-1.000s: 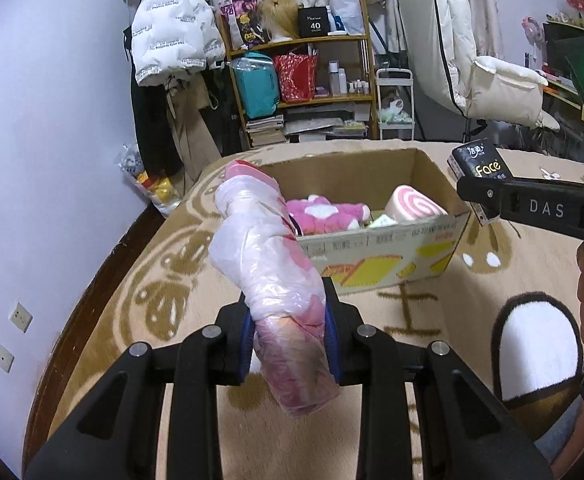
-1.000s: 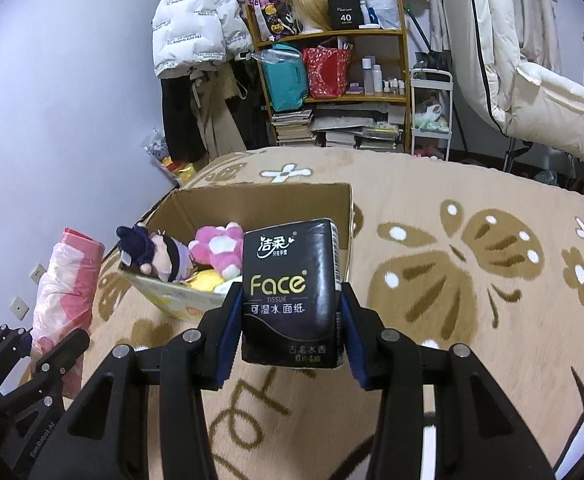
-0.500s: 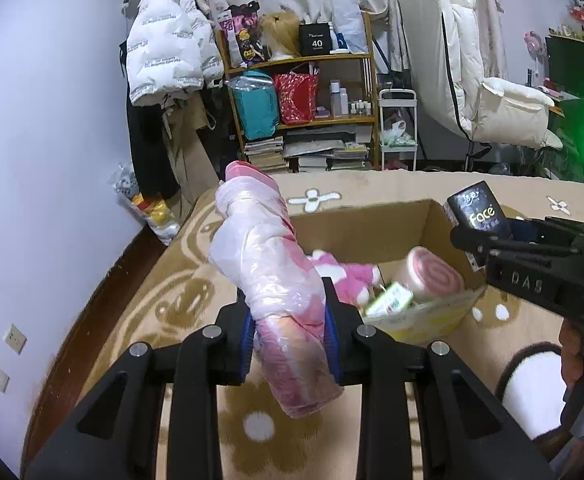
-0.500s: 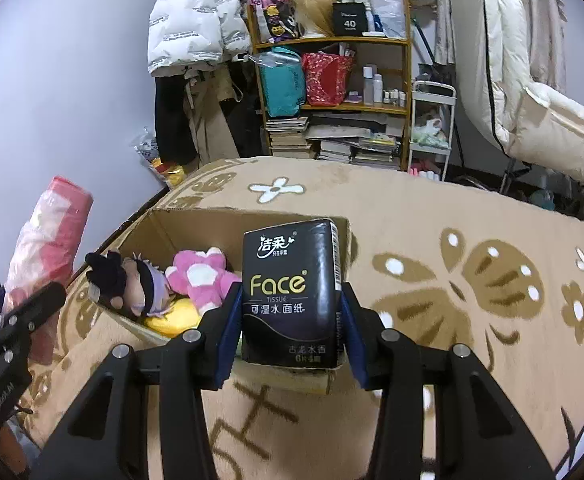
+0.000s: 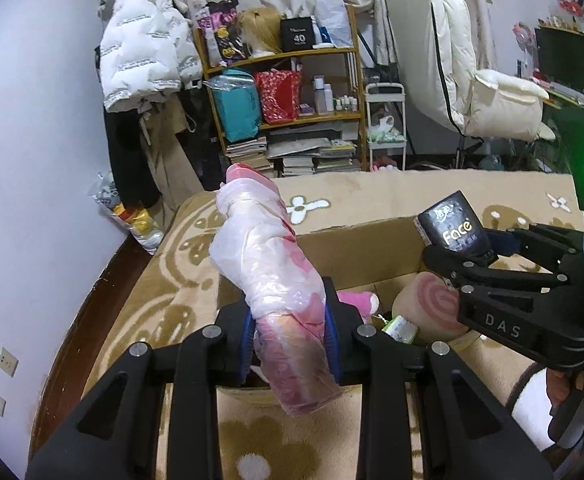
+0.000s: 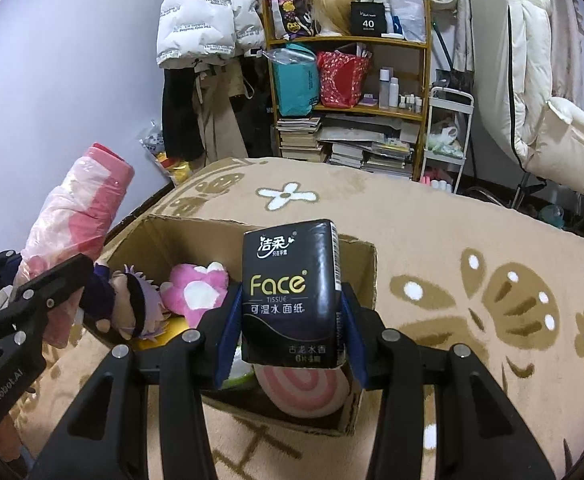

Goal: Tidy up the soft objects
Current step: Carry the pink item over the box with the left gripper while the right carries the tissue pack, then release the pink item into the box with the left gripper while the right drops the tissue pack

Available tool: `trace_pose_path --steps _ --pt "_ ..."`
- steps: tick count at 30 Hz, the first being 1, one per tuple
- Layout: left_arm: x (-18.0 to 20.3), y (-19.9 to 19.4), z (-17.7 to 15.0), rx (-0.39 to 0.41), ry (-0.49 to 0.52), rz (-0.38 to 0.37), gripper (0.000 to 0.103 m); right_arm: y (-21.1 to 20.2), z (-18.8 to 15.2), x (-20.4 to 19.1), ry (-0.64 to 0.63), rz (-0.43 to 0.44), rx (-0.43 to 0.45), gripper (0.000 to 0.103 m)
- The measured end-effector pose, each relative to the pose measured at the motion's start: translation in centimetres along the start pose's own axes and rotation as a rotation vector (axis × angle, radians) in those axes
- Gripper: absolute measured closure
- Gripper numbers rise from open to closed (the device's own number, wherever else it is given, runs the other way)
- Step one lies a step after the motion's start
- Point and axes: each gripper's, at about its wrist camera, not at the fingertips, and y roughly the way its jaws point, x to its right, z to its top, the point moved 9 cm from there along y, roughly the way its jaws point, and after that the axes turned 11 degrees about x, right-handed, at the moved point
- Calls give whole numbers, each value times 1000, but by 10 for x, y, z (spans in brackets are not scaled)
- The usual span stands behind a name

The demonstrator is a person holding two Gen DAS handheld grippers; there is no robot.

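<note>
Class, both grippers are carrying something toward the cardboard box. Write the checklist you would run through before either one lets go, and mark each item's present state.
1. Left gripper clamped on pink wrapped bundle: ok.
2. Right gripper clamped on black tissue pack: ok.
3. Cardboard box open at the top: ok.
4. Tissue pack over the box opening: ok.
5. Bundle fully over the opening: cannot tell.
6. Free room among the plush toys: cannot tell.
</note>
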Motion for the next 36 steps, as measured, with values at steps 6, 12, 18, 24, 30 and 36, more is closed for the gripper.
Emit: trace_pose_path --steps 6,12,18,24,30,36 --pt "8 10 -11 -26 -8 -46 75 12 -8 6 25 -1 -17 54" --pt "6 12 -13 -7 0 -42 74 15 -10 6 92 59 -9 54" --pt "-5 12 -13 -24 -29 -18 74 17 -12 8 111 68 -17 41" --pt "-18 -1 -10 -24 -61 14 60 8 -8 5 113 81 0 20" --pt "-33 -25 -6 -3 -63 60 46 -6 -4 1 102 66 21 2" --pt "-43 -57 2 22 -63 79 19 -30 4 -2 103 54 37 0"
